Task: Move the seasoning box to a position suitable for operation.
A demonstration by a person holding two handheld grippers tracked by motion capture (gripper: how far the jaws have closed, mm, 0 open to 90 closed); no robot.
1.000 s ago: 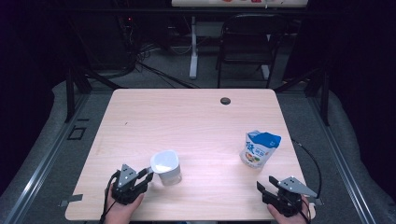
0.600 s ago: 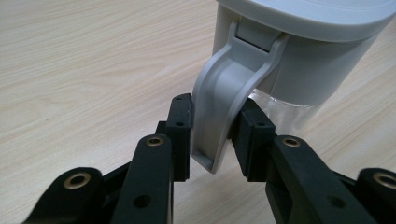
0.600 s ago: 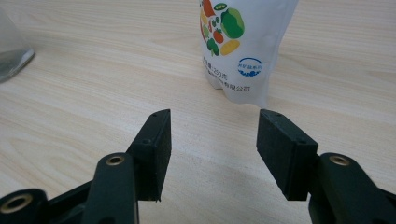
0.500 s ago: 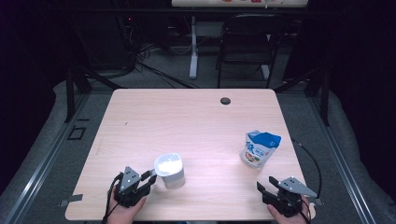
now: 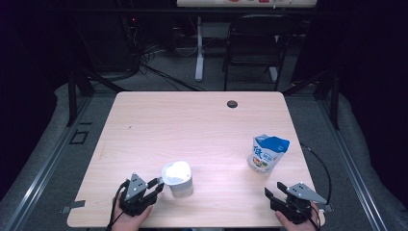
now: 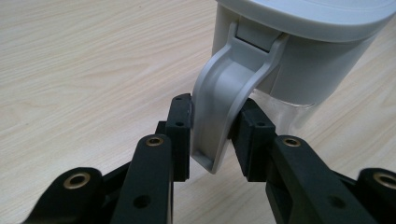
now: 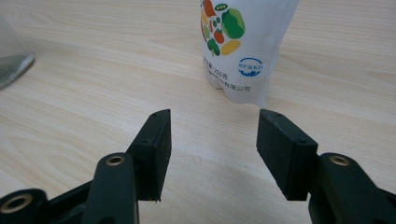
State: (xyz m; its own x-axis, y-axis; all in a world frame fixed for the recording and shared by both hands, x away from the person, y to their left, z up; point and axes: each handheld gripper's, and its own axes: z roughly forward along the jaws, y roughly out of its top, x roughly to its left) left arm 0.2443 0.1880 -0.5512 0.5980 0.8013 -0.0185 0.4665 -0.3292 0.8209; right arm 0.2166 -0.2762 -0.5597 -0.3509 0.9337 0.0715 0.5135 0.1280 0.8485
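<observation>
Surface of pale wood carries two things, each ahead of one pair of jaws. Ahead of the right gripper, whose jaws stand wide apart and empty, a white pouch printed with vegetables stands upright, a little beyond the jaw tips and apart from them. It looks like soft film, likely to crumple and shift under a squeeze; its stiffer sealed top edge would probably be the safer place to take it.

Smaller and nearer is the jug, a clear container with a grey-white lid, standing just past the left gripper. That gripper's jaws are closed on the handle, a grey curved strap hanging from the lid's rim, one pad on each flank, low down near its free end. Hard plastic like this should be stiff but smooth, so it may pivot between the pads; the jug seems light, its clear wall possibly brittle. A hold higher up, nearer the rim, would likely steady it.
</observation>
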